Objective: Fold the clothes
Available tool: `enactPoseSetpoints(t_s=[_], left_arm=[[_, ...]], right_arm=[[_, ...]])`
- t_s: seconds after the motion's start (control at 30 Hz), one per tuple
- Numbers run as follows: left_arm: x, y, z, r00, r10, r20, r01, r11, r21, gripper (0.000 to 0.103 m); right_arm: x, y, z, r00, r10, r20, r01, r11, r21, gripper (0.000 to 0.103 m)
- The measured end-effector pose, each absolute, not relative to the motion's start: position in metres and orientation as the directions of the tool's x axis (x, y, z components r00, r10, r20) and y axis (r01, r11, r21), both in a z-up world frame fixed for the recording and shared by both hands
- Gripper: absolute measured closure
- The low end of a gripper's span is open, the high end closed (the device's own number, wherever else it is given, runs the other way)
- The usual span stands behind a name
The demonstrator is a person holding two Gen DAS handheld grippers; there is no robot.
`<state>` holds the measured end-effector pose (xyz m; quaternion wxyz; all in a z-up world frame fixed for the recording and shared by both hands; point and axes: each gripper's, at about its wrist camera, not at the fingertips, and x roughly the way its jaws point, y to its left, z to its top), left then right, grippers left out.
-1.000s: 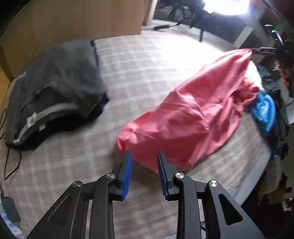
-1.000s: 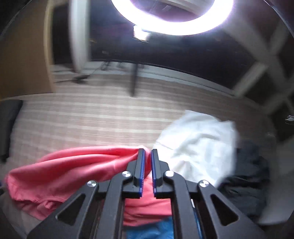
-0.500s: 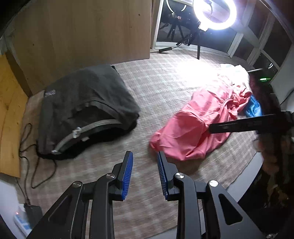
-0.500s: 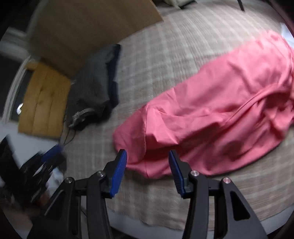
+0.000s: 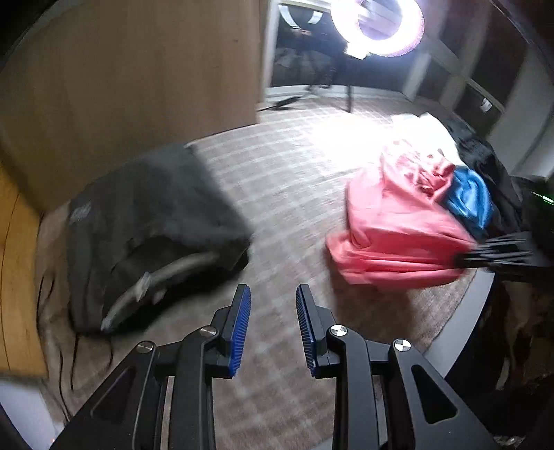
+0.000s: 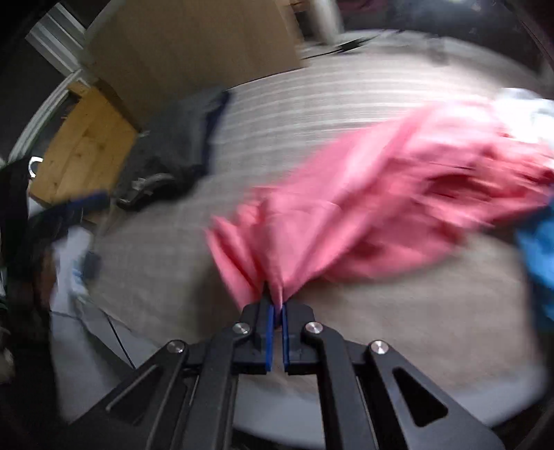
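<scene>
A pink garment (image 5: 398, 235) lies bunched on the right of the checked bed cover (image 5: 284, 173). My right gripper (image 6: 276, 307) is shut on that garment's near edge, and the cloth (image 6: 363, 207) fans out from its blue pads. From the left wrist view, the right gripper (image 5: 465, 258) reaches in from the right edge onto the pink hem. My left gripper (image 5: 273, 290) hovers open above the cover, with nothing between its blue pads (image 5: 239, 322), well to the left of the pink garment.
A dark grey garment (image 5: 149, 221) lies on the bed's left side. Blue (image 5: 467, 200), white (image 5: 422, 131) and black (image 5: 484, 162) clothes are heaped behind the pink one. A ring light (image 5: 377, 24) glares at the back. A wooden panel (image 6: 79, 149) stands beside the bed.
My right gripper let go of the pink garment's far end, opened, swung to its near edge and shut on it there. The garment dropped onto the bed. My left gripper rose.
</scene>
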<state>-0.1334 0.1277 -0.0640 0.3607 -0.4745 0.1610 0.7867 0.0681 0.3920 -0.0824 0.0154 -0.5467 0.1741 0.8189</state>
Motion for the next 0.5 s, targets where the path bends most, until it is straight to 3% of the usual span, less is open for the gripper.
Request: enactPoseSetpoints(t_s=[0.13, 0.23, 0.3, 0.37, 0.5], left_arm=[[-0.134, 0.209, -0.058, -0.218, 0.447, -0.868, -0.831, -0.551, -0.075, 0.077], [-0.131, 0.286, -0.050, -0.173, 0.462, -0.870, -0.898, -0.436, -0.053, 0.077], [-0.132, 0.336, -0.045, -0.152, 0.475, -0.867, -0.923, -0.383, -0.048, 0.076], [-0.137, 0.392, -0.043, -0.124, 0.486, -0.865, -0.936, -0.347, -0.061, 0.064], [-0.144, 0.497, -0.047, -0.039, 0.485, -0.874, -0.953, -0.280, -0.113, 0.061]], right_arm=[[0.175, 0.478, -0.058, -0.303, 0.116, -0.946, -0.446, -0.894, 0.033, 0.100], [0.232, 0.536, -0.042, -0.225, 0.335, -0.915, -0.587, -0.796, -0.147, 0.100], [0.252, 0.563, -0.037, -0.228, 0.367, -0.902, -0.630, -0.762, -0.150, 0.100], [0.257, 0.576, -0.041, -0.245, 0.361, -0.900, -0.627, -0.767, -0.137, 0.100], [0.258, 0.591, -0.057, -0.286, 0.298, -0.911, -0.596, -0.799, -0.074, 0.100]])
